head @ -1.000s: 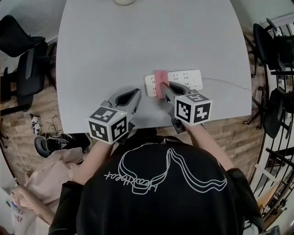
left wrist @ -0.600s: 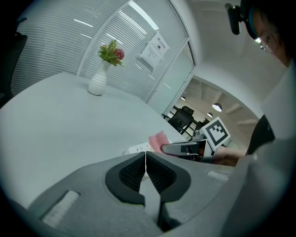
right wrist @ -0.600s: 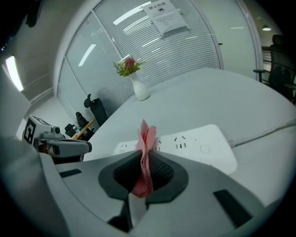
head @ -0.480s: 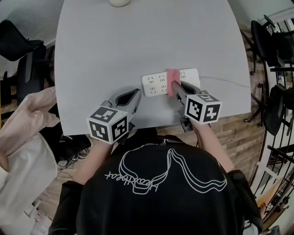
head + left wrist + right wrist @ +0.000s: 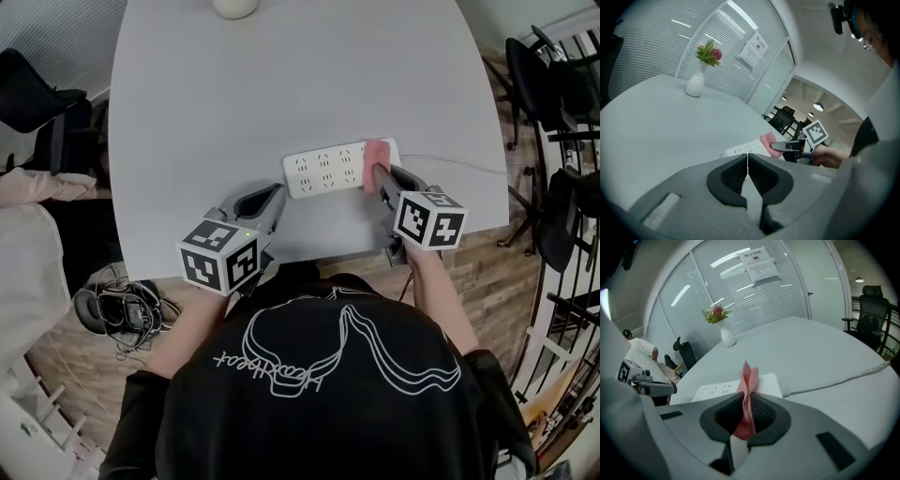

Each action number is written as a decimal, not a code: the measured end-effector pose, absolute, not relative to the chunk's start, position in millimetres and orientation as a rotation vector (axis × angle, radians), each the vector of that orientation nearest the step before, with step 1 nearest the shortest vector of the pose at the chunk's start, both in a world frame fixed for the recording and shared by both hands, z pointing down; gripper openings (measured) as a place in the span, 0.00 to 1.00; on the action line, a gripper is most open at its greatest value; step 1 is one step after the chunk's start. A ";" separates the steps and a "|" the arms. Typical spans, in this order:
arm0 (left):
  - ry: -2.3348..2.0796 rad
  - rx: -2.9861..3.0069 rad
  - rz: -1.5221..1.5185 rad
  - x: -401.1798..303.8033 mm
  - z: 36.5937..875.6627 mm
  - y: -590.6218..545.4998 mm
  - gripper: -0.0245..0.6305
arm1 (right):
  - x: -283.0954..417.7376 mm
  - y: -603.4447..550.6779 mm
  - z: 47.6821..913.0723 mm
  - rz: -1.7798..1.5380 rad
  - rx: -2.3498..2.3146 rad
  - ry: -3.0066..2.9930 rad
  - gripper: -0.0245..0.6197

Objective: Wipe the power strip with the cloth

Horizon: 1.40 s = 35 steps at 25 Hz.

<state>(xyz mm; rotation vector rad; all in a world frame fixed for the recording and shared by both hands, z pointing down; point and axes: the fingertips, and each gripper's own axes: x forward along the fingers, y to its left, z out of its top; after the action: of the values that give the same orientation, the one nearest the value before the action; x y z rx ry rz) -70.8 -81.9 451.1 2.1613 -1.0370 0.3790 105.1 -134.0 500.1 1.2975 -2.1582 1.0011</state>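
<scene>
Pinching cloth [image 5: 378,152] at power strip [image 5: 323,170] cable [image 5: 450,166] end, right gripper [image 5: 381,175]; left gripper [image 5: 274,191] closed, empty; vase [image 5: 696,82] well apart.

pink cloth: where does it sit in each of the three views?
Head view: cloth right of centre, on the power strip's right end.
Left gripper view: cloth centre-right, on the strip's far end.
Right gripper view: cloth dead centre, pinched in the right gripper.
Shared landmark: the white power strip.
</scene>
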 end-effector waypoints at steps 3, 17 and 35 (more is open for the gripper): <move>-1.040 2.163 0.377 -70.5 449.8 -82.1 0.06 | 121.0 -135.2 499.7 0.980 1.329 -2.145 0.10; -1.036 2.165 0.386 -67.2 448.9 -75.6 0.06 | 159.0 -137.8 499.0 0.921 1.403 -2.086 0.10; -1.059 2.154 0.366 -79.8 445.1 -70.2 0.06 | 93.7 -136.9 449.0 0.883 1.325 -2.309 0.10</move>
<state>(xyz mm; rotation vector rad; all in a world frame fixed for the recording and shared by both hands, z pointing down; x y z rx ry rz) -79.8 -70.2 445.1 2.1540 -1.0593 0.3661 93.7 -136.9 449.0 1.3255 -2.3089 0.8830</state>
